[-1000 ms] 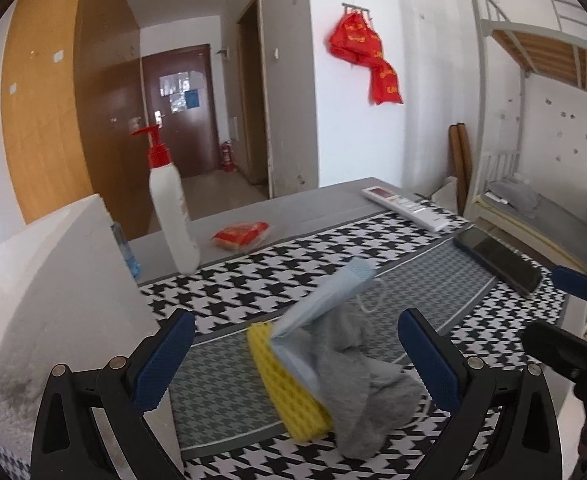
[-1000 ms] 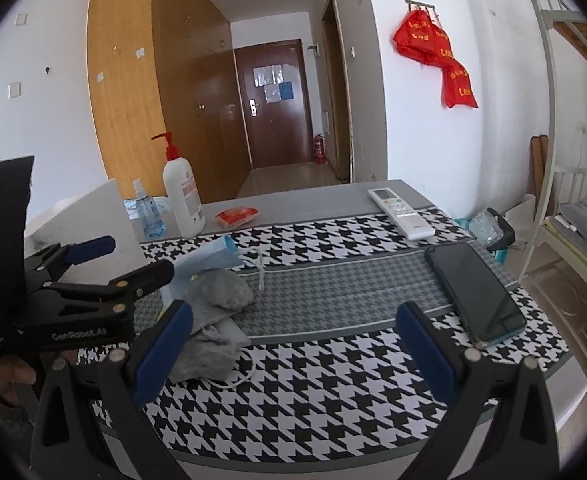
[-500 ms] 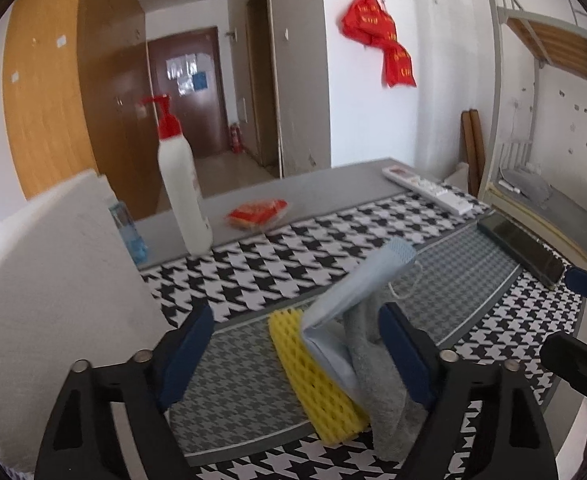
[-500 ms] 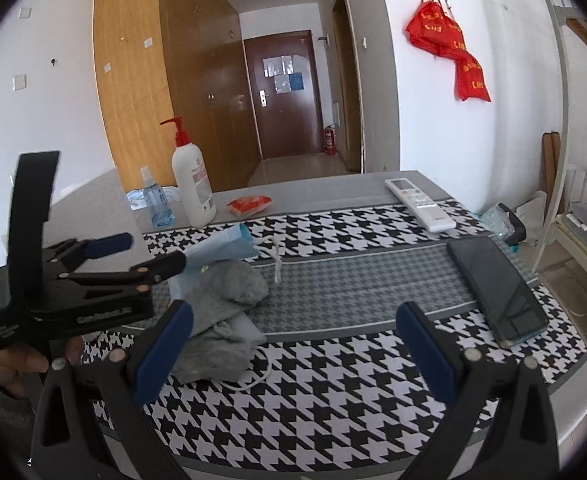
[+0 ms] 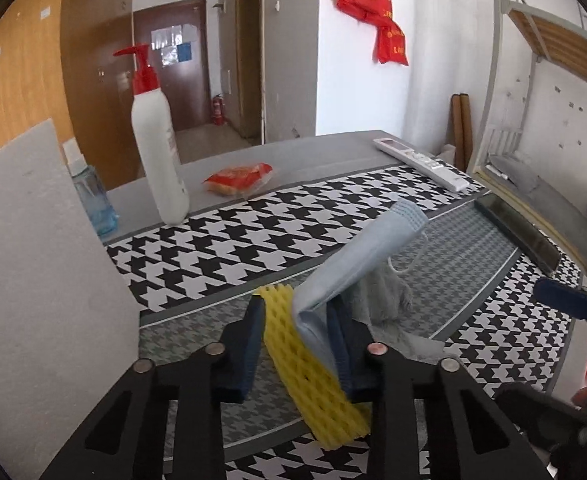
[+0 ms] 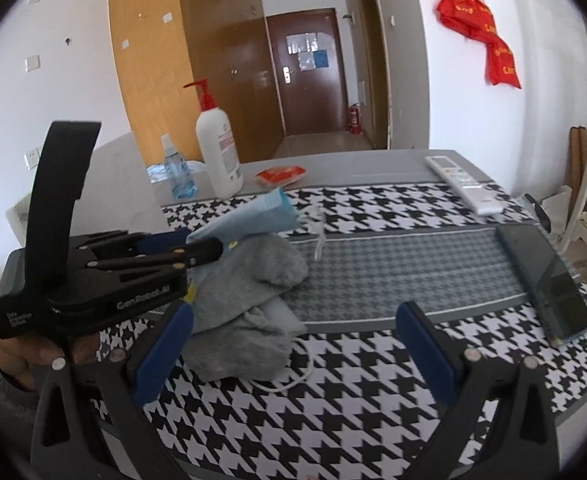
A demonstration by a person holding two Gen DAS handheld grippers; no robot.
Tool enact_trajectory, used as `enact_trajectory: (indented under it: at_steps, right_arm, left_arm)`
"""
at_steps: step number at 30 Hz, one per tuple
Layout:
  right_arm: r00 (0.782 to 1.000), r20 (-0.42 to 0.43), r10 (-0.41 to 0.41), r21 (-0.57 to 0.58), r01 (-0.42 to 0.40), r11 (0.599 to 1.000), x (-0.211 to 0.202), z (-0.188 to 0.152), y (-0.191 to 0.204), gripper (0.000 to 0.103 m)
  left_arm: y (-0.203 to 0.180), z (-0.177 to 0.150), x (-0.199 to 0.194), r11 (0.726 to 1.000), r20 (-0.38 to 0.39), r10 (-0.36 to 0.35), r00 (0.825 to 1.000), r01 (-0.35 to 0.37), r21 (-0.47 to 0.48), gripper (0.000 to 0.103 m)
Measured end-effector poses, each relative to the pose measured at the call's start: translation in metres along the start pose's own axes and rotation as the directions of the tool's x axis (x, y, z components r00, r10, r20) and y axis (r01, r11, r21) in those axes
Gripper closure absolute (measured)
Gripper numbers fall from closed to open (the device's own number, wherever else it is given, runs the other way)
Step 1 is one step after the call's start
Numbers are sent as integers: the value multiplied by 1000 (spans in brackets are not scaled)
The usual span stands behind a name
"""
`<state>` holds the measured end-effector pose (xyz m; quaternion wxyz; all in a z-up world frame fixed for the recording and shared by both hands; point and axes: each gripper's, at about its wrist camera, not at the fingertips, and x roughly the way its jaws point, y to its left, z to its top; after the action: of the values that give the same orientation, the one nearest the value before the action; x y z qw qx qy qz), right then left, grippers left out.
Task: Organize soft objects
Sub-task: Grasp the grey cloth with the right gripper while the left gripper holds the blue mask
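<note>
1. The left gripper has just been closing, and its blue pads are now squeezing the yellow foam net and the lower fold of the pale blue face mask together; both are sitting between the jaws, on the grey strip of the houndstooth cloth.
2. The right gripper is standing spread wide and holding nothing, hovering over the cloth with the grey sock lying just ahead of its left pad.
3. The foam net is looking very light and springy; it is likely compressing under the pads, so a firm pinch across its middle seems the safer hold.
4. The mask is thin and floppy, its free end rising up and away ahead of the left gripper; its ear loop is dangling and could be snagging on the sock as the bundle lifts.
5. The sock is lying touching the mask, just right of the left gripper's right pad; it is limp and will drape, so gathering a thick fold seems best.
6. To the left of the left gripper a white foam board is standing close, leaving little room that way.
7. Ahead, the pump bottle and spray bottle are standing well clear; to the right, open cloth is running toward the phone and the table's edge.
</note>
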<state>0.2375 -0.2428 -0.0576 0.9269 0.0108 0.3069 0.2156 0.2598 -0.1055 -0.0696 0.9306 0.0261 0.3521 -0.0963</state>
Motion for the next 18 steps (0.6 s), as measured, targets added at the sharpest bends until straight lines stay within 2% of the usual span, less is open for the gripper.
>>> enact_trajectory:
  at_steps: [2,5,8,12,15,18]
  right_arm:
    - [1000,-9,8,-9,-8,1000,3,0,3,1]
    - [999,-29,26,-13,-26,1000,9,0,5,1]
    - [998,-43,46,-11,-47,999,14,-1,5,1]
    - [994,-78,81,-17,-82,996,24,-2,8,7]
    - [989,-107,98,-20,-101,995,33,-1,12,21]
    - [985,-135,107,-34,-113,993,40,-2,17,28]
  left_arm:
    - [-1,-1,0,1000,-2,-22,1000,22,2,85]
    - [0,-2,1,1000,3,-21,1000,21,-2,91]
    - [1,-2,-1,999,14,-35,999,35,-7,92]
    - [1,-3,0,999,13,-37,999,37,-6,92]
    - [4,-3,-2,998,15,-52,999,53,-23,92]
    - [6,-4,-2,998,13,-56,998,56,-29,92]
